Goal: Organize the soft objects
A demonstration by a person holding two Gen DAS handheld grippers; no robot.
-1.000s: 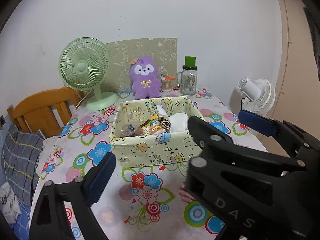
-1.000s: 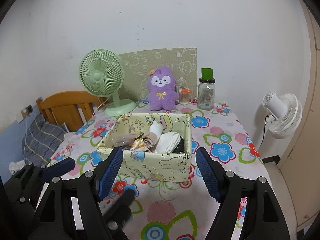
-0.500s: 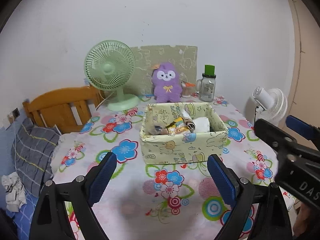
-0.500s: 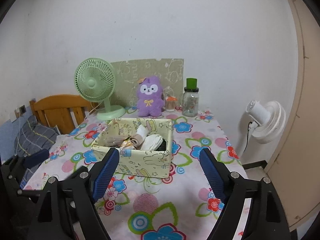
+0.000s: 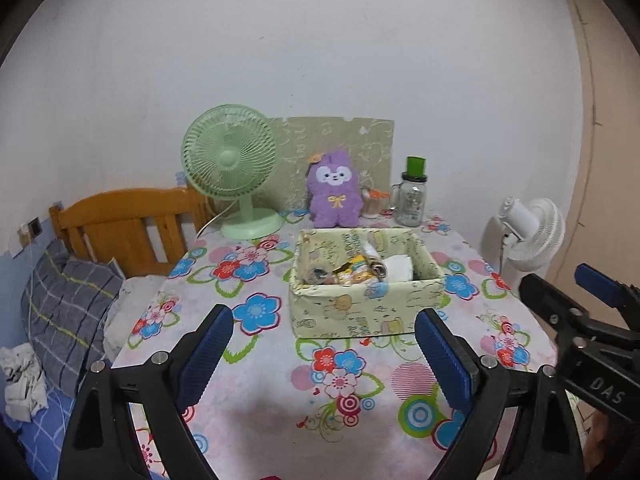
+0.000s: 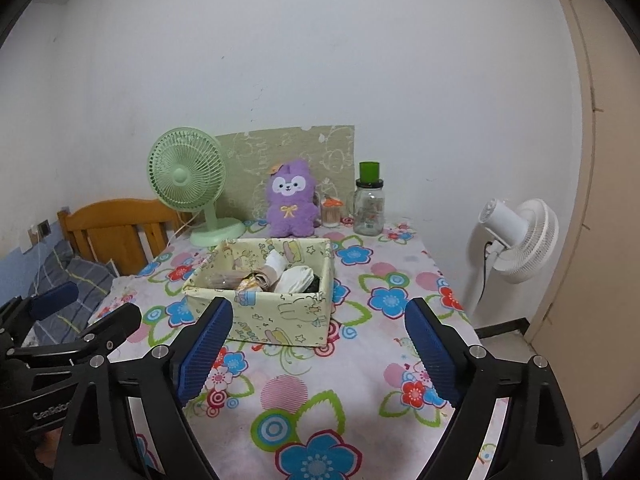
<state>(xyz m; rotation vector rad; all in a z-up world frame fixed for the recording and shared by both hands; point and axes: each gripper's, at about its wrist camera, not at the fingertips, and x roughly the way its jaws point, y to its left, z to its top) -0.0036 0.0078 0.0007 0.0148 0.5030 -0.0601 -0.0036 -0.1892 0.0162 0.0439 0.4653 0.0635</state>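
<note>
The fabric box sits on the floral counter and holds rolled soft items. Left gripper: fingers apart, empty, short of the box. Right gripper: fingers have just been opening, now wide apart, with nothing between them.

The left tongs gape empty over the table's near edge; the fabric box holds rolled cloths.
</note>
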